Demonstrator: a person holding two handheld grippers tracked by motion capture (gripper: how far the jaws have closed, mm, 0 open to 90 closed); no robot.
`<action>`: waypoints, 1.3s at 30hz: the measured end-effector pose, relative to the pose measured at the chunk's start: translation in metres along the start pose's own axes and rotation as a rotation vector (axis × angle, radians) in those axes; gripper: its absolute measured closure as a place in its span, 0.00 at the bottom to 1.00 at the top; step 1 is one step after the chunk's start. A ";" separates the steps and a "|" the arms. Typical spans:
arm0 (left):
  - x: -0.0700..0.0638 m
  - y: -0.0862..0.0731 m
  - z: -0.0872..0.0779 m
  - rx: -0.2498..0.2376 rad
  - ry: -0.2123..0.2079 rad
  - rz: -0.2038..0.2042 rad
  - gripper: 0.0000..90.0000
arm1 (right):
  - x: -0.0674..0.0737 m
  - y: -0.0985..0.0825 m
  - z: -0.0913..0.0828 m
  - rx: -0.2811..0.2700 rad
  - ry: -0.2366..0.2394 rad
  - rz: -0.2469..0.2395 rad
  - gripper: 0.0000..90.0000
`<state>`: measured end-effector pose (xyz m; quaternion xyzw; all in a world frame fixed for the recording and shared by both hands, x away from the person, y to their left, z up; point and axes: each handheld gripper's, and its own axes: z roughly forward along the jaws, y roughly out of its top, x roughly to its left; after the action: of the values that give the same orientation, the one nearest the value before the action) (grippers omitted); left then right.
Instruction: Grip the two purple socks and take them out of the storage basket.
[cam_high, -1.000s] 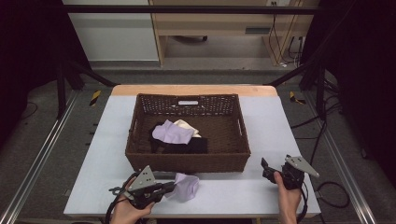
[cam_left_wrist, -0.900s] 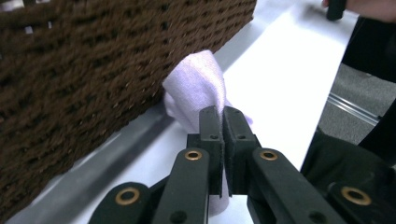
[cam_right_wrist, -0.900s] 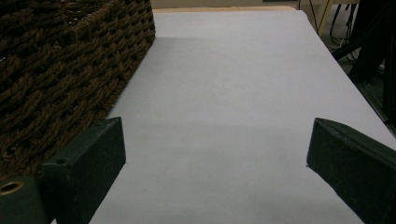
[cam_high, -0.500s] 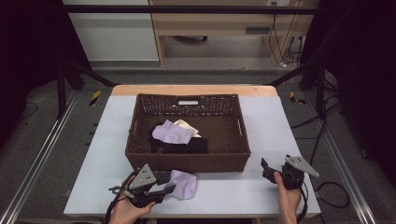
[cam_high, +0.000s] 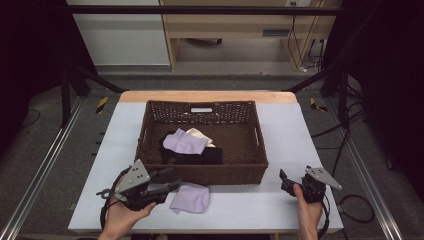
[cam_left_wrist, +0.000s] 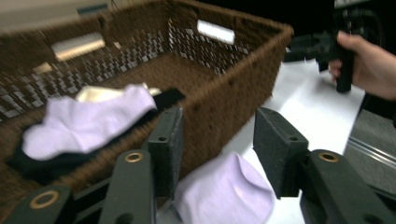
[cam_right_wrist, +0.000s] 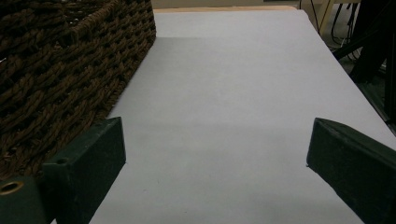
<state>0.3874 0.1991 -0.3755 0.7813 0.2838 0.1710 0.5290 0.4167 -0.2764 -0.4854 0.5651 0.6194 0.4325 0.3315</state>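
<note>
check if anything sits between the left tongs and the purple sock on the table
Nothing visible does. The left tongs are open, and the purple sock lies on the table just past their tips, beside the basket.

I see a dark brown woven basket (cam_high: 150, 145) at frame centre, lilac (cam_high: 185, 142), cream (cam_high: 201, 135) and black (cam_high: 207, 156) cloths inside, another lilac cloth (cam_high: 190, 198) on the pale grey table (cam_high: 290, 125).

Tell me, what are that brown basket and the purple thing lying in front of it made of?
The basket looks like woven wicker or twisted fibre, matte brown: braided strands show along its rim and walls. The purple thing looks like soft knit fabric, probably a sock, matte and limp, lying flat on the table.
</note>
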 end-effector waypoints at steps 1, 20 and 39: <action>0.003 0.004 -0.001 -0.010 0.005 -0.003 0.57 | 0.000 0.000 0.000 0.003 -0.004 -0.002 0.06; 0.067 0.065 0.035 -0.048 0.159 -0.041 0.51 | 0.000 0.000 0.000 0.006 0.003 0.001 0.06; 0.114 0.055 0.114 0.126 0.296 -0.042 0.52 | 0.000 0.000 0.001 0.009 0.010 0.002 0.06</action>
<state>0.5559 0.1720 -0.3722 0.7730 0.3849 0.2550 0.4350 0.4176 -0.2766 -0.4854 0.5652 0.6223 0.4328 0.3255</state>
